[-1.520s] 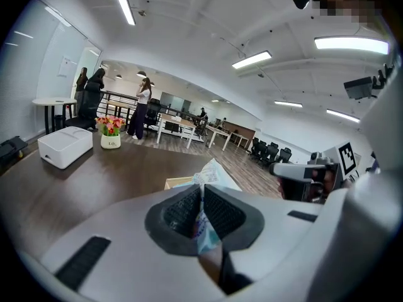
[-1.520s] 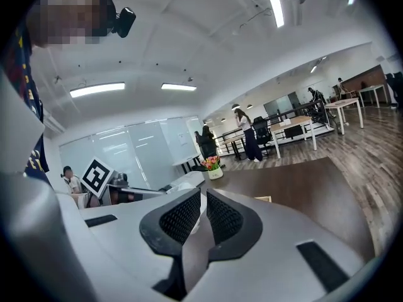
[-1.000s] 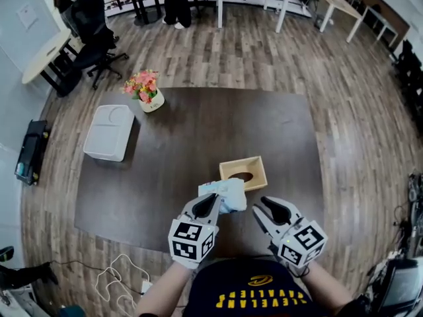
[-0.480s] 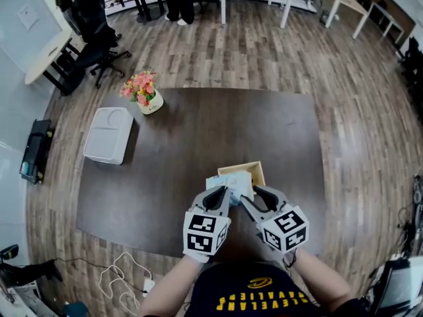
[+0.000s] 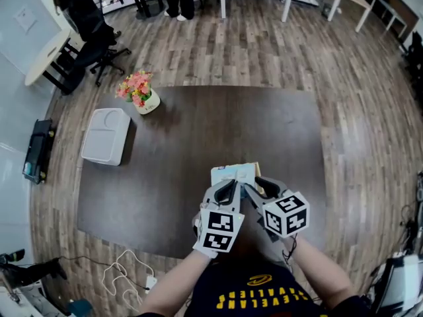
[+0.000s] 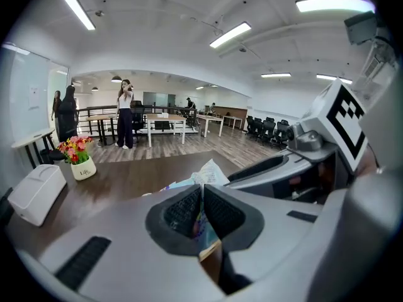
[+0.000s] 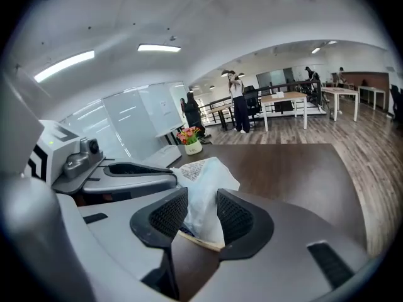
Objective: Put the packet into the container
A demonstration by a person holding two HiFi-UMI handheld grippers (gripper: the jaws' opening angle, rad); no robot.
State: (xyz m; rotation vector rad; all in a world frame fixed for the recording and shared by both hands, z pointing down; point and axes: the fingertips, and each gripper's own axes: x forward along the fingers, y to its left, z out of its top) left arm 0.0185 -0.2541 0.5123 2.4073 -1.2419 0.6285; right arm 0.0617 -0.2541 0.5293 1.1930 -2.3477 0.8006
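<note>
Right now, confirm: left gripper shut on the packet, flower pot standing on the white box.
One error: the left gripper is shut on the packet, but the flower pot stands on the table beside the white box, not on it; the left gripper view shows this.

I find the head camera high above, looking steeply down on the table (image 5: 198,131). The cameras on the left gripper (image 5: 229,186) and right gripper (image 5: 255,185) sit close behind their jaws, facing across it. All three views share the flower pot (image 5: 140,92) and that table.
</note>
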